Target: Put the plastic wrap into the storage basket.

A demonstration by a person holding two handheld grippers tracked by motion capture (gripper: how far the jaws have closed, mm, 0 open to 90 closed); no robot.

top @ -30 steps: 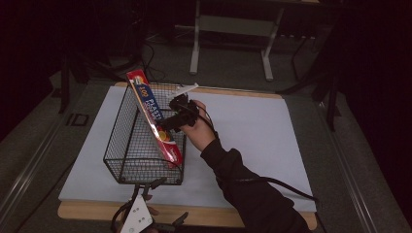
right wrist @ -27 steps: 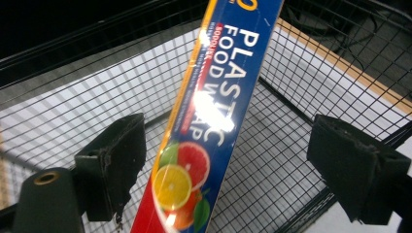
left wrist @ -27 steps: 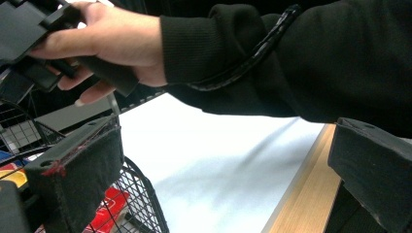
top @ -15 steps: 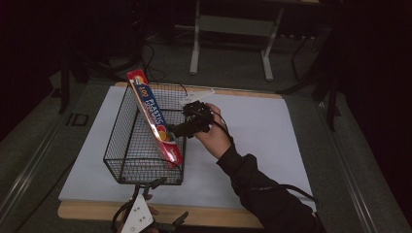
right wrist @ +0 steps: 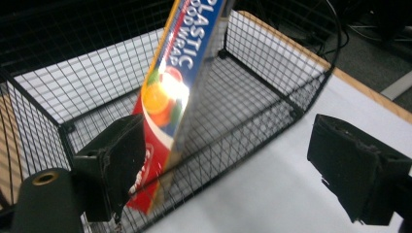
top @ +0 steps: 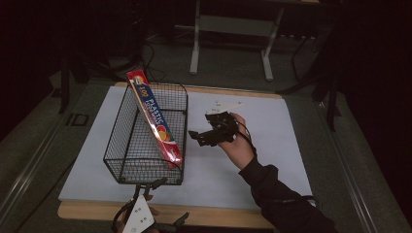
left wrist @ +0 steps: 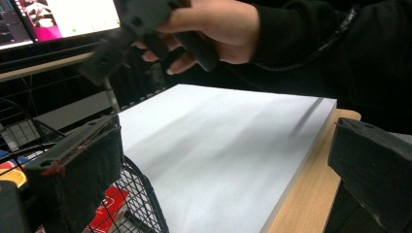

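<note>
Nearest, left gripper: sitting low at the near wooden edge of the table, its jaws spread wide with nothing between them, one pad hanging just over the basket's near rim.
White board: lying flat across the tabletop, carrying the basket.
Wire basket: standing on the left part of the board, black mesh, open at the top.
Plastic wrap box: leaning tilted inside the basket against its right wall, lower end resting down in the near right corner, upper end sticking up past the far rim.
Right gripper: hovering just right of the basket in the person's hand, jaws gaping apart, empty, pointing toward the box.
Farther back: grey table legs standing on the floor.
</note>
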